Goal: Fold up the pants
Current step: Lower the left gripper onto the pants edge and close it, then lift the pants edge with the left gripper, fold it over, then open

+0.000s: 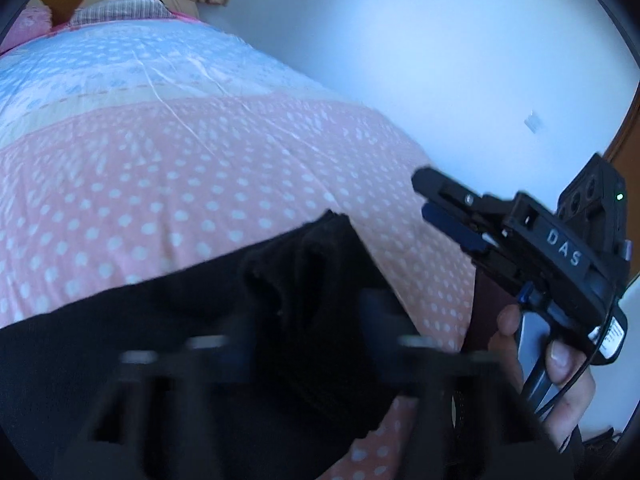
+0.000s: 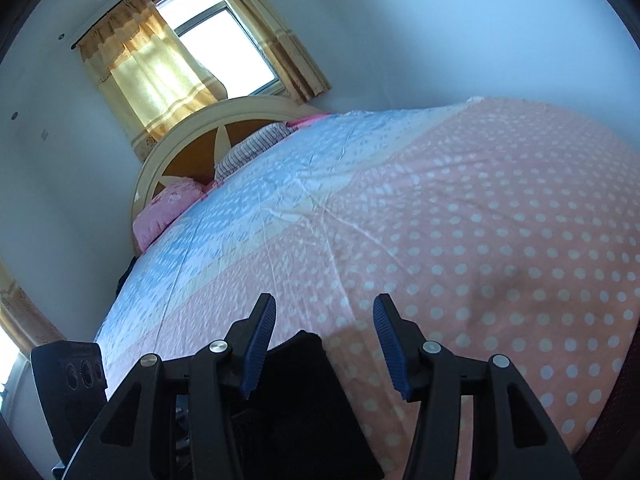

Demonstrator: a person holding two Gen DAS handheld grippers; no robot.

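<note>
The right tongs (image 2: 324,336) are held wide open, blue pads (image 2: 260,344) well apart; the left tongs (image 1: 308,344) are blurred, so their state cannot be told; the right handle is gripped by a hand (image 1: 556,376).

Left gripper (image 1: 308,344) blurred, its jaws unreadable; pants (image 1: 120,344) cut off below.

Black pants (image 1: 168,320) lie on the polka-dot bed (image 2: 480,220) near pillows (image 2: 168,208)
</note>
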